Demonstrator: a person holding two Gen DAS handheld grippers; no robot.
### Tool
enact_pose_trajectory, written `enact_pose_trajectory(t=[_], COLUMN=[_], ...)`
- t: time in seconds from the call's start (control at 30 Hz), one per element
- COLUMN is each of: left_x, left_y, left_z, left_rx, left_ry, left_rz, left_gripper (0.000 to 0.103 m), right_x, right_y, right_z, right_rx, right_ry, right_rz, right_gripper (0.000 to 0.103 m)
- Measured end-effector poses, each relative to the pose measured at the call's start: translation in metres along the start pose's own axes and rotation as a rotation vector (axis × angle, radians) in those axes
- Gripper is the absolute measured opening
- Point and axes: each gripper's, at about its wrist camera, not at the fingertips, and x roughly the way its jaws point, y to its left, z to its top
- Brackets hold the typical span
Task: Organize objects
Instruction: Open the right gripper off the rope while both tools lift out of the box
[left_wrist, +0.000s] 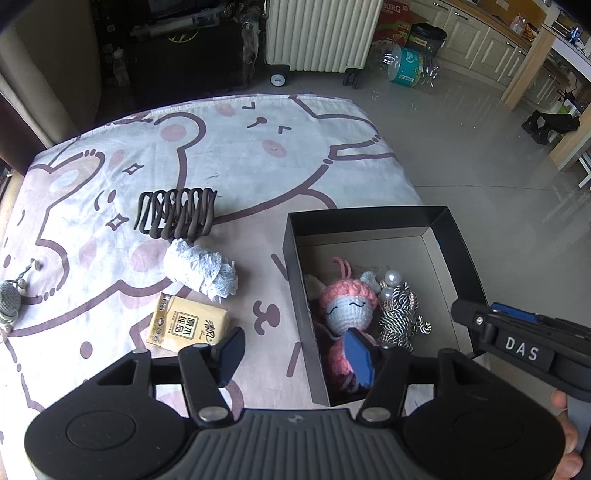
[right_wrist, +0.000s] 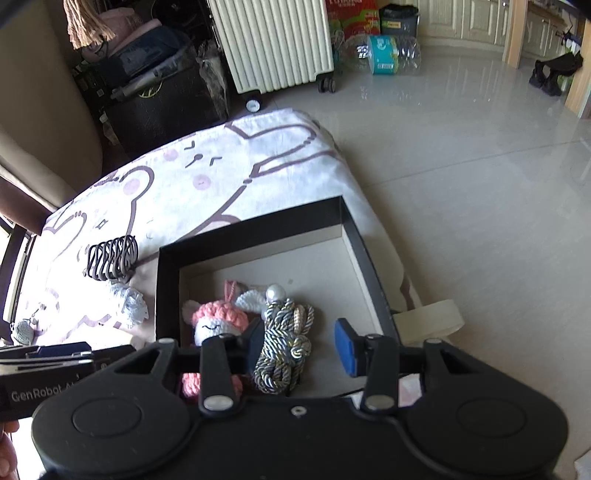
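Note:
A black open box (left_wrist: 295, 266) (right_wrist: 168, 280) sits on the right of the bed. In it lie a pink and white crochet doll (left_wrist: 347, 304) (right_wrist: 218, 321) and a twisted silver-gold rope with pearls (left_wrist: 399, 314) (right_wrist: 284, 347). On the bedsheet left of the box lie a dark brown hair claw (left_wrist: 177, 212) (right_wrist: 110, 256), a white lace bundle (left_wrist: 201, 271) (right_wrist: 127, 304) and a yellow tissue pack (left_wrist: 186, 325). My left gripper (left_wrist: 295, 354) is open and empty above the box's left wall. My right gripper (right_wrist: 301, 349) is open and empty above the rope.
A grey knitted pouch with cord (left_wrist: 9, 301) (right_wrist: 22, 330) lies at the bed's left edge. The cartoon bedsheet (left_wrist: 221, 147) covers the bed; tiled floor (left_wrist: 480, 166) lies to the right. A white suitcase (left_wrist: 317, 33), water bottles and cabinets stand beyond.

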Motion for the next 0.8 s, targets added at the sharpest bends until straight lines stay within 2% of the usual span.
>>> enact_pose_trajectory(t=[0.1,0.27,0.37,0.43,0.6,0.67,0.73,0.8], left_x=[-0.009,-0.022,-0.027,-0.030,-0.036,-0.037,-0.038,-0.039], left_y=[0.001,0.007,0.010,0.012,0.018,0.022,0.025,0.028], left_z=[-0.003,-0.009,-0.011,-0.013,-0.019,-0.020,-0.020,-0.022], left_rx=[0.010,0.010,0.007,0.010,0.026,0.021,0.011,0.012], left_ry=[-0.027,-0.055,-0.060,-0.069,-0.084,-0.086,-0.086,-0.093], left_rz=[0.023,0.028,0.035,0.037,0.054,0.054,0.051,0.051], left_gripper=[0.077,0.088,0.091,0.095,0.103,0.103,0.103,0.103], right_x=[-0.011,-0.029,-0.039,-0.045,-0.057,-0.061,-0.064,-0.067], right_y=[0.002,0.002,0.001,0.001,-0.001,-0.001,-0.001,-0.001], right_z=[-0.001,-0.005,-0.008,-0.010,-0.016,-0.019,-0.022,-0.026], right_rx=[-0.021,-0.050,-0.052,-0.061,-0.057,-0.064,-0.069,-0.072], right_ry=[-0.024,-0.057,-0.078,-0.094,-0.113,-0.123,-0.138,-0.151], right_rz=[-0.024,-0.056,-0.078,-0.090,-0.110,-0.123,-0.137,-0.143], right_gripper=[0.046,0.053,0.064,0.075,0.086,0.091,0.101,0.103])
